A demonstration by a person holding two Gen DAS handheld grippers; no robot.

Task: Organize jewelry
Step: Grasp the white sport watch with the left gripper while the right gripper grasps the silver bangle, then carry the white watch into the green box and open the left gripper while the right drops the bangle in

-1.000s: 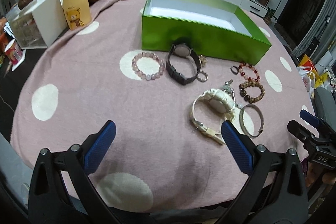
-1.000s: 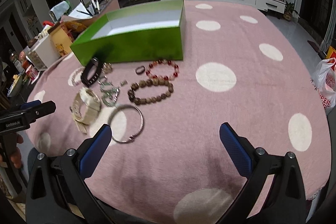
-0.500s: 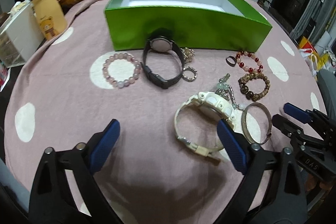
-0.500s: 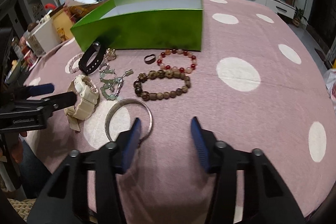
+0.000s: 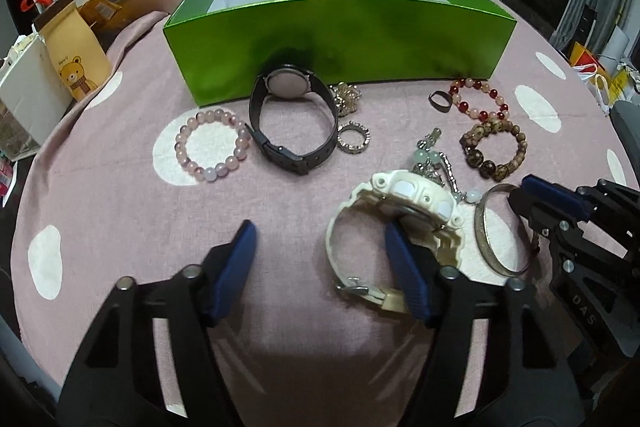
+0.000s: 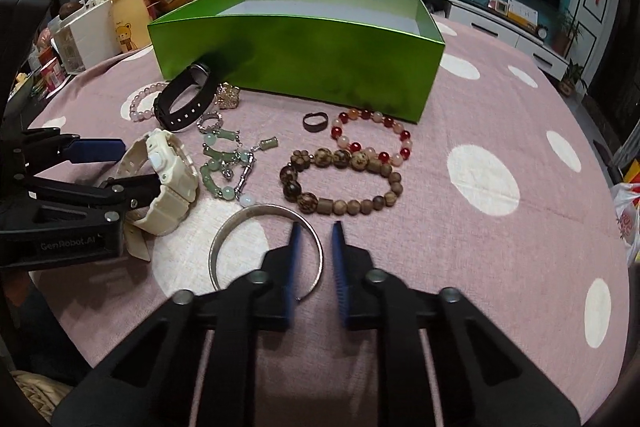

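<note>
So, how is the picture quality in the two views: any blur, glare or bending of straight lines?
Left wrist view: sharp on the jewelry, the green box bows from fisheye distortion, its glossy front wall mirrors the black watch as a dark patch. Right wrist view: same bending, dim room behind, a soft shadow on the cloth beneath the right gripper.

Both grippers dropped closer to the jewelry. The left gripper (image 5: 320, 259) had just been closing, one finger (image 5: 404, 275) now inside the white watch (image 5: 400, 211) strap loop. The right gripper (image 6: 316, 263) had just been closing, its fingers (image 6: 290, 267) straddling the silver bangle (image 6: 228, 239) rim.
</note>
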